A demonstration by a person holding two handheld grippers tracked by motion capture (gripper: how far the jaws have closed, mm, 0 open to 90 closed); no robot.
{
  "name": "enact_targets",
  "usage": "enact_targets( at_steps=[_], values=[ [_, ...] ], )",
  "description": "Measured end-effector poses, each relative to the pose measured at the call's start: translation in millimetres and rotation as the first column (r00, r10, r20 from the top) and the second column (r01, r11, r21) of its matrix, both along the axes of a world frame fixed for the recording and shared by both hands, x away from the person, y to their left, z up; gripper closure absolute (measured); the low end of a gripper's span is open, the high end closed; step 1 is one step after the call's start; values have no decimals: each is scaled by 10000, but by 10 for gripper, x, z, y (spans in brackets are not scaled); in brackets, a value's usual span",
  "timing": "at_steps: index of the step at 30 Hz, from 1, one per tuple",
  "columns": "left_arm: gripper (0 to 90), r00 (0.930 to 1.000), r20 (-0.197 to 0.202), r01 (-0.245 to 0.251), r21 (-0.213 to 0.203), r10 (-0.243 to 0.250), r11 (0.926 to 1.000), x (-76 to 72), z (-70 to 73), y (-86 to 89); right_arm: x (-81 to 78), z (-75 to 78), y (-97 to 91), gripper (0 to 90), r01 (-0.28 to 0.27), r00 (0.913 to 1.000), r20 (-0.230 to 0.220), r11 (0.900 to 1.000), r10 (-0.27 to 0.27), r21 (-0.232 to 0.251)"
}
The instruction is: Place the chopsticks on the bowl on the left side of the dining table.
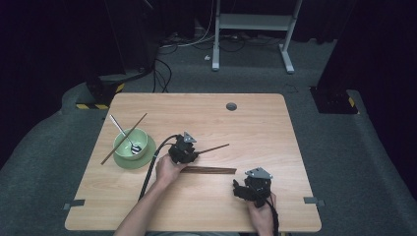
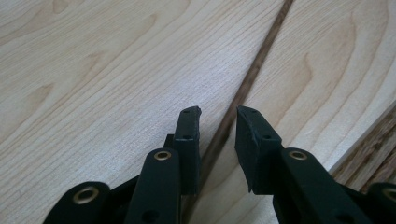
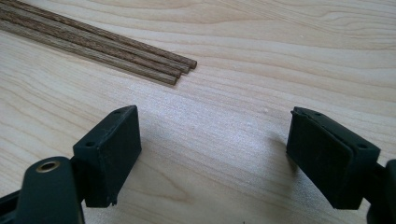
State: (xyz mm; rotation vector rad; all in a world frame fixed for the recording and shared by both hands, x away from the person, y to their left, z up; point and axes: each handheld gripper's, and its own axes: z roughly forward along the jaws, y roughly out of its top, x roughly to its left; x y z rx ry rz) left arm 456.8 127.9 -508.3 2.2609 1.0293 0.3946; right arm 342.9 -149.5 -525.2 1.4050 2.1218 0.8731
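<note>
A single dark wooden chopstick (image 1: 215, 147) lies on the light wooden table (image 1: 255, 123), slanting up to the right. My left gripper (image 1: 183, 150) points down over its left end. In the left gripper view the chopstick (image 2: 261, 56) runs between the narrowed jaws of the left gripper (image 2: 218, 112), with a slit of table still visible beside it. A bundle of several chopsticks (image 1: 209, 170) lies just in front of that hand, and its ends (image 3: 140, 56) lie ahead of my right gripper (image 3: 212, 116). The right gripper (image 1: 243, 189) stands wide open over bare wood at the front right.
At the left a green bowl (image 1: 129, 142) sits on a green plate (image 1: 147, 156), with a metal spoon (image 1: 123, 132) in it and another chopstick (image 1: 123, 139) leaning across its rim. A round grommet (image 1: 231, 106) is near the table's far edge.
</note>
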Motion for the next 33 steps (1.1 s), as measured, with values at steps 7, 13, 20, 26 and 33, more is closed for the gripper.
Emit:
enact_targets(
  at_steps=[7,13,20,26,33],
  values=[
    [725,9999,-89,-112,63,113,9999,42,9,35,-1,0,1,171,7,10000,-5,10000,-7,9],
    [759,9998,-119,-169,140,170,9998,73,17,63,0,0,1,171,5,10000,-5,10000,-5,6],
    [790,9996,-135,-244,246,247,9994,109,22,94,0,0,0,171,-4,10000,0,10000,4,2],
    [818,9994,-2,-335,666,336,9972,146,35,135,-1,0,1,171,5,10000,-4,10000,-5,7],
    [830,9989,129,-453,827,443,9955,172,32,221,-1,0,1,171,3,10000,-3,10000,-3,6]
  ],
)
